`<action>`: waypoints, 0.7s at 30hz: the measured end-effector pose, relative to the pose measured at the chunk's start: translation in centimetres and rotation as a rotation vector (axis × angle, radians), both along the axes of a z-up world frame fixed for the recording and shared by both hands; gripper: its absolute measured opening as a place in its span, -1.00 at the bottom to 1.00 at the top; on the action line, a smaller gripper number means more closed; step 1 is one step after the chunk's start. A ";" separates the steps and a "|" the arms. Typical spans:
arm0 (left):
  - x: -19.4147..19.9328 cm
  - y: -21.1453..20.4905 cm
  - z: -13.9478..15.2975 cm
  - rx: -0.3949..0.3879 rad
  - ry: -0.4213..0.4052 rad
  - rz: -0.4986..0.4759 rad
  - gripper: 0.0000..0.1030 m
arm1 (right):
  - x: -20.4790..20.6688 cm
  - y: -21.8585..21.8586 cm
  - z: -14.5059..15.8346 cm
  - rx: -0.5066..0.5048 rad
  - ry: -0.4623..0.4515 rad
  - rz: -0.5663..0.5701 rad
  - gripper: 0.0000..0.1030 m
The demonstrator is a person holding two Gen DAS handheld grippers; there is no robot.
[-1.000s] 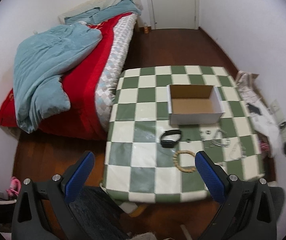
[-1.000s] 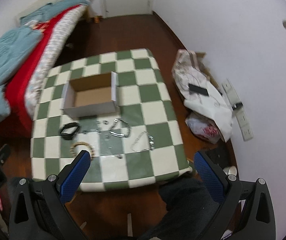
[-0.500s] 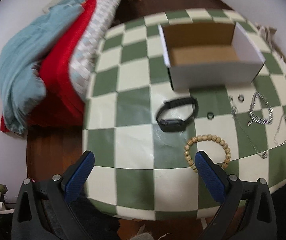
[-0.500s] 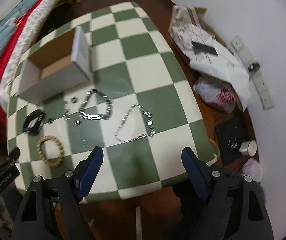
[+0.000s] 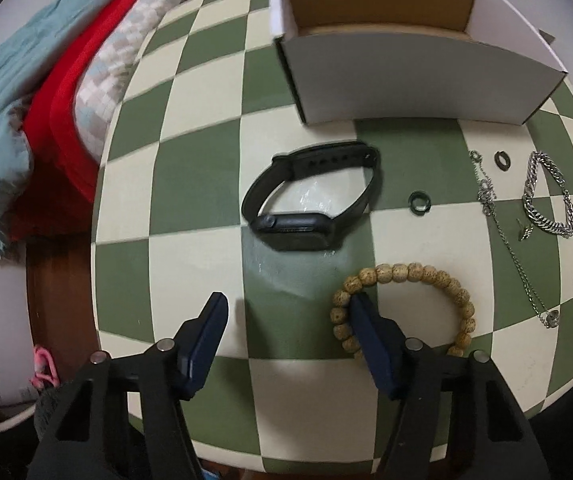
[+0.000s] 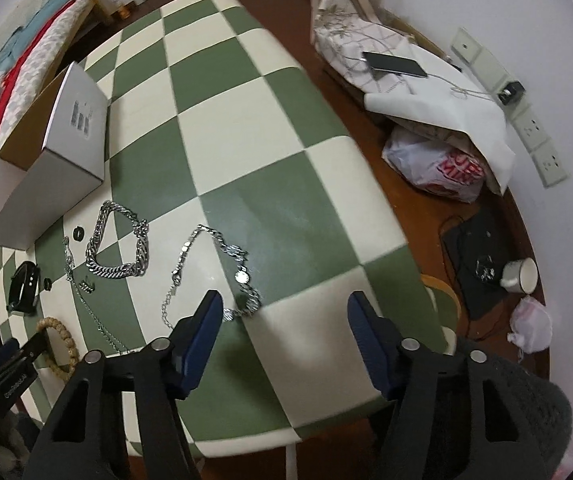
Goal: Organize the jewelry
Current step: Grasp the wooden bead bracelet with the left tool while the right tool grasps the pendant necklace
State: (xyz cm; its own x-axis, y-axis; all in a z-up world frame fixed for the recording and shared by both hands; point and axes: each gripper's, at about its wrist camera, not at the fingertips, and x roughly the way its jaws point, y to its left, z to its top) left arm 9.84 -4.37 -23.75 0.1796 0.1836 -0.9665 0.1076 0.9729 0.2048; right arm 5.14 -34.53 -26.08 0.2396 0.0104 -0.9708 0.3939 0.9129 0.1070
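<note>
The jewelry lies spread on a green-and-cream checkered table (image 5: 190,184), none of it in the open cardboard box (image 5: 406,76) at the far side. Only the top of the box's brown inner walls shows; its floor is hidden behind the white front wall, so its contents cannot be told. Just in front of the box sits a black smartwatch (image 5: 310,204), strap looped, and a small dark ring (image 5: 419,203) lies beside it. Nearer the table's front edge is a wooden bead bracelet (image 5: 406,304). To the right lie another small ring (image 5: 502,159), a thin chain (image 5: 518,264) and a heavy silver curb chain (image 5: 548,196). In the right wrist view a silver link necklace (image 6: 222,264) lies near the middle of the table, close to the curb chain.

The left gripper (image 5: 286,308) hangs low over the table with its jaws spread wide — its right finger overlaps the bead bracelet's left side, though contact cannot be told. The right gripper (image 6: 284,304) hovers over the table's near edge, fingers apart and holding nothing — its left fingertip is just beside the link necklace's lower end.
</note>
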 end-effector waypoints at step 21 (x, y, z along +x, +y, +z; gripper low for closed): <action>-1.9 -3.1 0.7 -0.052 -0.019 -0.090 -0.87 | 0.8 4.9 -0.4 -0.133 -0.027 0.147 -0.79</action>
